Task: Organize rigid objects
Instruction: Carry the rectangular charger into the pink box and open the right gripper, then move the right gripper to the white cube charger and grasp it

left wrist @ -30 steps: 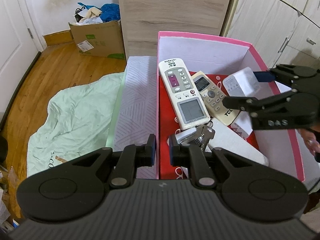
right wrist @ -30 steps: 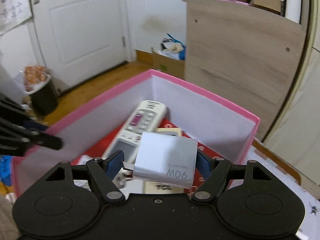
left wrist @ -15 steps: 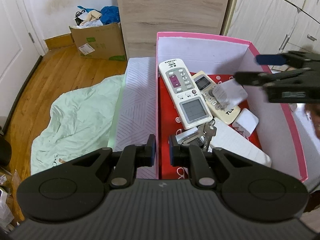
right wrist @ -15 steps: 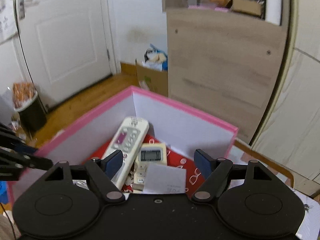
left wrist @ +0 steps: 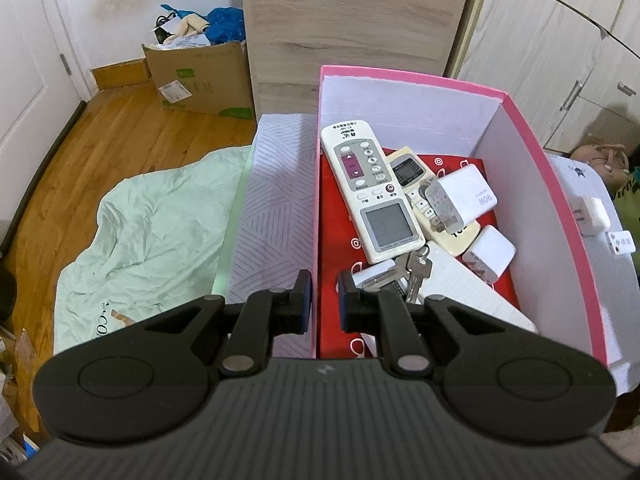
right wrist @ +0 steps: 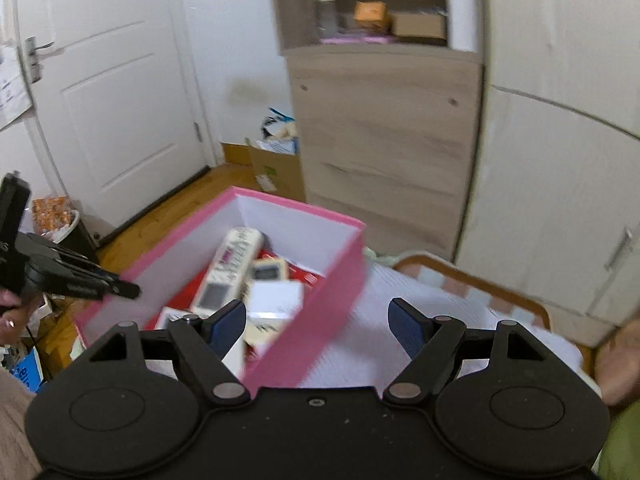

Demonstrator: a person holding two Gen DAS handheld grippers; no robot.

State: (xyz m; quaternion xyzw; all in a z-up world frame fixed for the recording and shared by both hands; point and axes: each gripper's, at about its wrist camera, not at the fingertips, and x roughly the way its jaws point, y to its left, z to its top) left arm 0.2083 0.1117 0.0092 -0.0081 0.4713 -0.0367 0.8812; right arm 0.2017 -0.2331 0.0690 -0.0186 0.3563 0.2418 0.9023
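1. Since the earlier frame, the 90W charger [left wrist: 464, 200] has left the right gripper [right wrist: 318, 322] and now lies inside the pink box [left wrist: 404, 76], tilted across the small cream remote [left wrist: 416, 184]; the right gripper has pulled back and up, its fingers spread wide and empty.

2. Left gripper [left wrist: 320, 300] sits at the box's near-left wall, fingers [left wrist: 302, 300] closed on that wall, one outside and one inside, steadying the box.

3. Just ahead of the left fingers lie a bunch of keys [left wrist: 416, 270], and beyond them the long white remote [left wrist: 366, 184], flat on the red lining.

4. Right of that, the charger rests prongs toward the keys. It looks dense, rigid and smooth-sided, so it probably slips unless pinched across its two broad flat faces.

5. Farther right, outside the box wall on the bed, sit a white plug adapter [left wrist: 588, 216] and a smaller white piece [left wrist: 620, 242]. Both look light, hard and boxy; the adapter's flat sides seem the best hold, clear of its prongs.
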